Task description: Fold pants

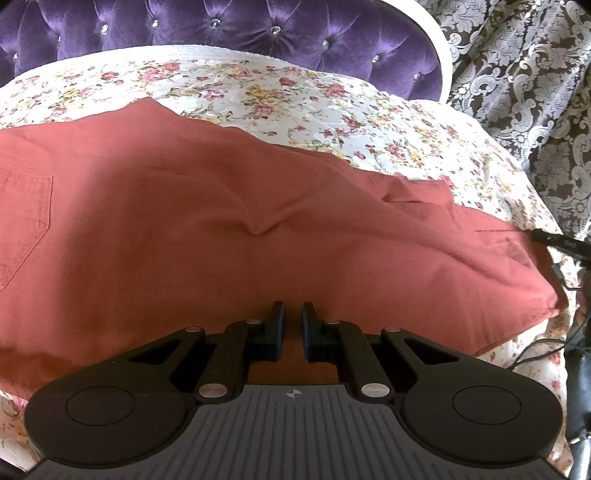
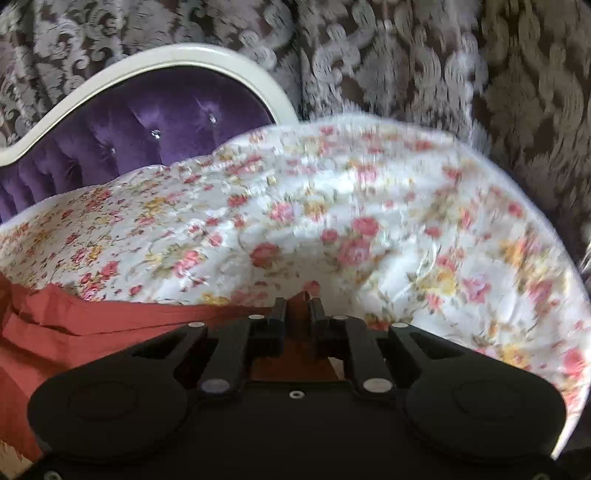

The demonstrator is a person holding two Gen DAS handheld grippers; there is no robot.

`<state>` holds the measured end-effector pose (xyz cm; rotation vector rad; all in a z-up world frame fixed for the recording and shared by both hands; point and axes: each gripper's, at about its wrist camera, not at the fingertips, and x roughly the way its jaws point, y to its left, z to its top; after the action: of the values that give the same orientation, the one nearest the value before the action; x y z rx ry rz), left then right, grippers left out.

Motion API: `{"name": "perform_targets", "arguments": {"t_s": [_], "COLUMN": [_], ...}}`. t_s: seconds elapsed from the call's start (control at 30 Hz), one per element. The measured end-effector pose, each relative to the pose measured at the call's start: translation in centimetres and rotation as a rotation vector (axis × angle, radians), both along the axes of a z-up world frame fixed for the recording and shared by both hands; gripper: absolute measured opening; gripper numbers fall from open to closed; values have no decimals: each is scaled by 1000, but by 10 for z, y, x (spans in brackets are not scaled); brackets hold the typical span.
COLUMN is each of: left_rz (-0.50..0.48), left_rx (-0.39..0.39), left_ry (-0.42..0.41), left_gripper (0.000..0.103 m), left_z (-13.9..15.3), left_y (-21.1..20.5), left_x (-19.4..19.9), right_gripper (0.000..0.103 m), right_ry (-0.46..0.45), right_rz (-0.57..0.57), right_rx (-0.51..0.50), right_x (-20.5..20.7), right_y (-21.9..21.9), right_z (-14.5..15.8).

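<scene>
Rust-red cotton, the pants [image 1: 229, 206] lie spread across the floral bedspread [image 1: 258, 92] in front of the purple tufted headboard [image 1: 221, 29], a back pocket [image 1: 22, 221] showing at the left edge of the left wrist view. We have the left gripper [image 1: 292, 314] drawn nearly closed low over the near edge of the cloth; whether it pinches any fabric we cannot tell, since the tips sit against the same red. Our right gripper [image 2: 299, 306] has its jaws narrowed on a small peak of red fabric at the pants' end, which stands up between the pads. The risk, as we judge it, is a shallow bite: if only the top layer is caught there, a lift would peel the layers apart and skew the fold. A left hold that proves empty would let its side drag and bunch.
</scene>
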<state>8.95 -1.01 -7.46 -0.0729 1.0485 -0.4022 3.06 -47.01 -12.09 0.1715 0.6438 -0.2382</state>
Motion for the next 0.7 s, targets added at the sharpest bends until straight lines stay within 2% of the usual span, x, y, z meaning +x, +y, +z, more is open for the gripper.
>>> {"name": "perform_targets", "arguments": {"t_s": [0.07, 0.1, 0.17, 0.23, 0.27, 0.37, 0.4, 0.47, 0.5, 0.6, 0.7], "left_rz": [-2, -1, -6, -17, -17, -14, -15, -17, -18, -20, -27], "left_rx": [0, -1, 8, 20, 22, 24, 27, 36, 42, 39, 1], "left_ry": [-1, -1, -7, -11, -10, -4, -7, -14, -17, -10, 30], "left_gripper": [10, 10, 10, 10, 10, 10, 10, 10, 10, 10, 10], "left_z": [0, 0, 0, 1, 1, 2, 2, 2, 2, 3, 6], "left_y": [0, 0, -2, -4, -4, -5, -5, -6, -7, -8, -5], "left_x": [0, 0, -1, -2, -2, -1, -1, -2, -3, -3, 2], "right_gripper": [14, 10, 9, 13, 23, 34, 35, 35, 35, 35, 35], "right_ry": [-26, -14, 51, 58, 57, 2, -26, -72, -81, -58, -45], "right_rz": [-96, -141, -188, -183, -176, -208, -199, -96, -3, 286, 507], "right_rx": [-62, -42, 27, 17, -1, -51, -69, -71, -49, -7, -48], "right_x": [-8, -8, -1, 2, 2, -4, -6, -6, -3, 16, 36], "right_y": [2, -5, -17, -15, -13, -3, 3, 18, 28, 73, 125], "right_z": [7, 4, -9, -12, -10, 9, 18, 34, 40, 46, 42]}}
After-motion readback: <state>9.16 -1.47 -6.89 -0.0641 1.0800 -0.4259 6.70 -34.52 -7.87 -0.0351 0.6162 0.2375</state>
